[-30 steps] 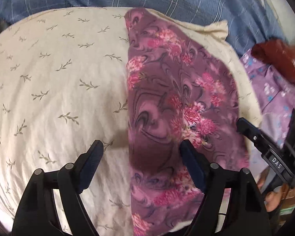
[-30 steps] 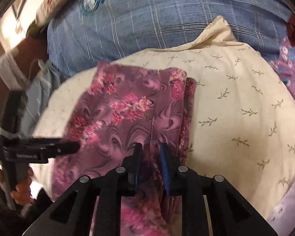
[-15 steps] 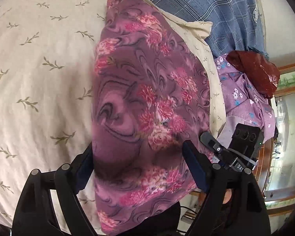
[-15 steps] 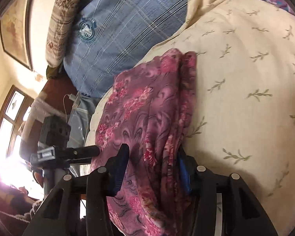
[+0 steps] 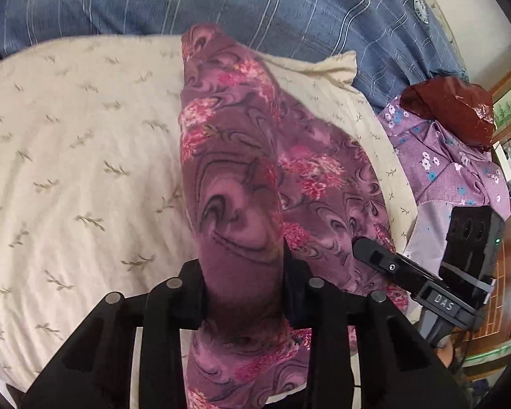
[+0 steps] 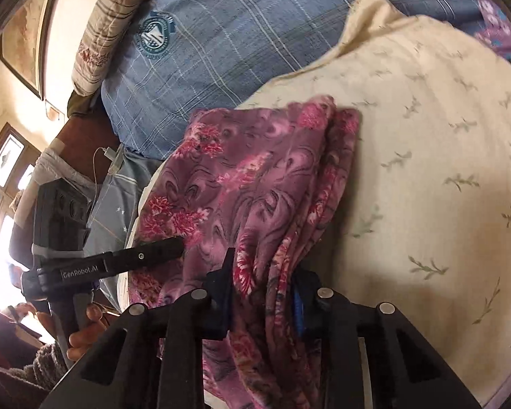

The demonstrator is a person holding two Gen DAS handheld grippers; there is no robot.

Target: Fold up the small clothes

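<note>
**Both grippers closing on the purple floral cloth**

Cloth: the purple floral cloth [image 5: 242, 177] lies on a cream pillow with a leaf print [image 5: 85, 156], toward the pillow's near edge. Part of it is bunched and raised into a ridge; the remainder spreads flat to one side. Behind the pillow lies blue plaid bedding [image 5: 255, 10].

Left gripper [image 5: 242, 293]: jaws are closing, with a thick fold of the cloth between them. In the left wrist view the fabric fills the whole gap and both fingers press on its sides. The fold rises from the jaws and runs away up the pillow as a narrow hump.

Right gripper [image 6: 262, 293]: jaws are closing too. Several gathered layers of the same cloth sit between the fingers, pinched into vertical pleats. The cloth hangs below the jaws and fans out above them across the pillow.

Relative position: each view shows the other gripper beside the cloth. In the right wrist view a hand [image 6: 81, 330] grips the left tool's handle.

Surroundings: a lilac flowered garment [image 5: 449, 167] and a dark red bag [image 5: 453, 109] lie beyond the pillow's far side, apart from the cloth.
</note>
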